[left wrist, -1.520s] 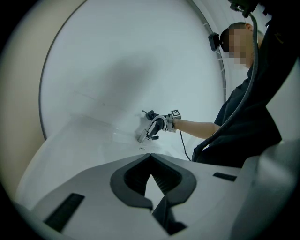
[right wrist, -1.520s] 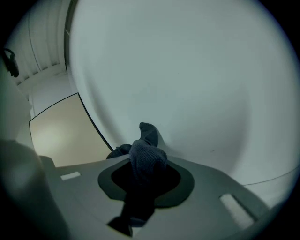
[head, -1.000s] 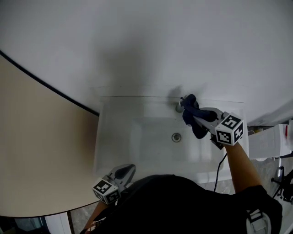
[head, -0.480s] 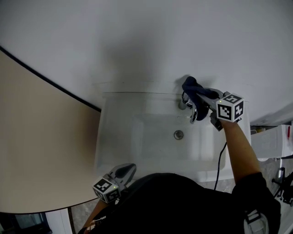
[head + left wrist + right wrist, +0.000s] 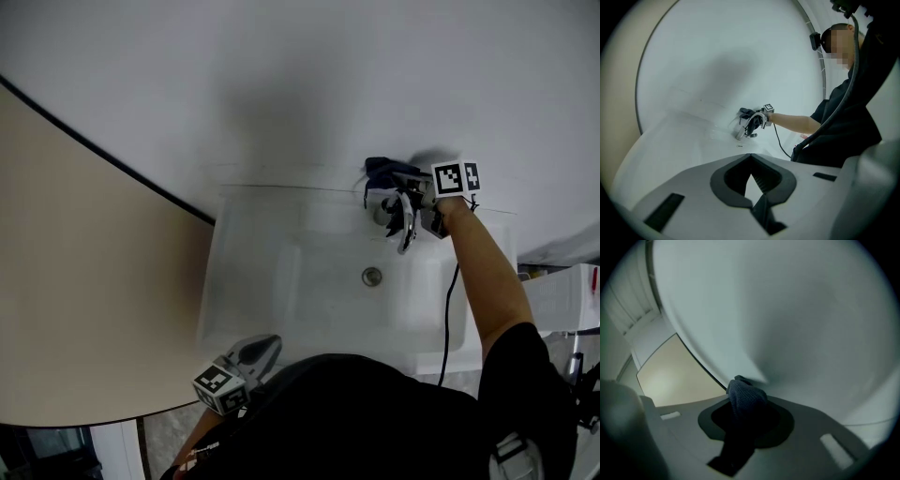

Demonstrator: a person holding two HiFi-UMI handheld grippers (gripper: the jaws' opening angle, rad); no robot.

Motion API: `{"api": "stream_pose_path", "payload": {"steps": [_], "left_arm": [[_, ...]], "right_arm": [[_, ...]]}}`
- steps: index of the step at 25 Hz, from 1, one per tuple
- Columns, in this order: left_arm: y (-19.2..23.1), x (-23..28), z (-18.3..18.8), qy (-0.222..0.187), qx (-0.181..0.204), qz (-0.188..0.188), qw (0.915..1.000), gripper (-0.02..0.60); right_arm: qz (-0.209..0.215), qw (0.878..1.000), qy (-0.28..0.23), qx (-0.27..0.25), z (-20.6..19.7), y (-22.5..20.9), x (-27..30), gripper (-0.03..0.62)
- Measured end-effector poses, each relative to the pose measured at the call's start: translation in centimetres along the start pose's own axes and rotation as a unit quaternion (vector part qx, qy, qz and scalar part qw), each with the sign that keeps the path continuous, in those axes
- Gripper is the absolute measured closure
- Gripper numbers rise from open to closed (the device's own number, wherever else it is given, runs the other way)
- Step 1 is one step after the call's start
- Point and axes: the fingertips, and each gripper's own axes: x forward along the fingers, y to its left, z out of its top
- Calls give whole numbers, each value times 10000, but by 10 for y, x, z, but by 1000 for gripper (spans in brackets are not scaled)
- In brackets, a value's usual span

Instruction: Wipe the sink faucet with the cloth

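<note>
The chrome faucet [image 5: 401,221] stands at the back rim of the white sink [image 5: 281,272], its spout uncovered. My right gripper [image 5: 401,180] reaches behind the faucet's base, close to the wall, shut on the dark blue cloth [image 5: 382,169]. In the right gripper view the cloth [image 5: 745,397] bulges up from between the jaws of the right gripper [image 5: 744,414]. The left gripper view shows the faucet [image 5: 741,132] with the cloth [image 5: 747,114] bunched above it. My left gripper [image 5: 251,356] hangs at the sink's near left corner, shut and empty; its jaws [image 5: 753,186] meet with nothing between them.
The drain [image 5: 372,277] lies in the basin in front of the faucet. A black cable [image 5: 450,314] trails from the right gripper along the arm. A beige panel [image 5: 84,281] fills the left side. A white box [image 5: 562,292] stands right of the sink.
The right gripper has moved with the cloth from in front of the spout up to the back of the faucet by the wall, rolling as it went. The left gripper has stayed put.
</note>
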Motion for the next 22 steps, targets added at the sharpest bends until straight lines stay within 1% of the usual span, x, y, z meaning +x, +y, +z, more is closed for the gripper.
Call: {"api": "stream_pose_path", "payload": {"steps": [2, 5, 6, 8, 11, 13, 16, 18, 20, 22], "left_arm": [[0, -1, 1, -27, -35, 12, 10000, 581], [3, -3, -2, -51, -48, 8, 10000, 581], [5, -4, -3, -57, -55, 9, 10000, 581], [8, -6, -3, -70, -73, 17, 9999, 581], [8, -8, -3, -72, -74, 0, 9999, 581], [7, -6, -2, -41, -48, -28, 10000, 581], [5, -3, -4, 43, 53, -29, 10000, 581], [4, -4, -3, 60, 8, 12, 10000, 581], [6, -6, -4, 37, -98, 61, 9999, 581], [8, -7, -6, 7, -143, 99, 9998, 581]], "right_arm": [[16, 9979, -276, 579, -8, -16, -2, 522], [-271, 9926, -540, 1051, -32, -36, -14, 522], [-278, 9906, -626, 1185, -39, -36, -20, 522], [-64, 9878, -657, 1408, -57, -20, -31, 523], [376, 9855, -537, 1567, -83, 13, -31, 522], [501, 9821, -738, 1657, -81, 14, -18, 522], [422, 9753, -886, 1979, -84, 0, 5, 522], [324, 9717, -883, 2167, -93, -10, 17, 520], [280, 9706, -908, 2210, -96, -14, 23, 522], [260, 9735, -918, 2078, -94, -14, 23, 520]]}}
